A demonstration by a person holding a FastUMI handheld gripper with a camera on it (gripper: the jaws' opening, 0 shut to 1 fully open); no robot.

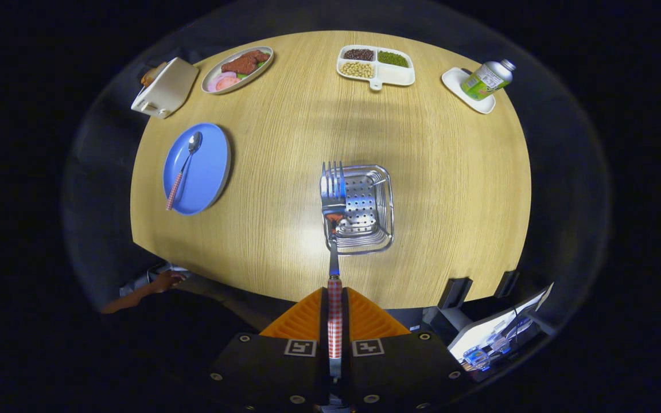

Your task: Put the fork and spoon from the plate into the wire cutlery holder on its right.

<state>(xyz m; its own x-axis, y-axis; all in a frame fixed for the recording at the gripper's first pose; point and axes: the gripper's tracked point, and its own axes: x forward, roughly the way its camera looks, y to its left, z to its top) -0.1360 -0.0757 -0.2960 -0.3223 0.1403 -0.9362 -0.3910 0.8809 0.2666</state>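
- While the fork is clamped by its checked handle between both fingers of the gripper, its tines hang over the left rim of the wire cutlery holder.
- Left of the holder, well apart, the spoon lies on the blue plate.
- Beyond the holder stand a divided dish of beans, a green can on a small white tray, a meat plate and a white toaster, all on the wooden table.
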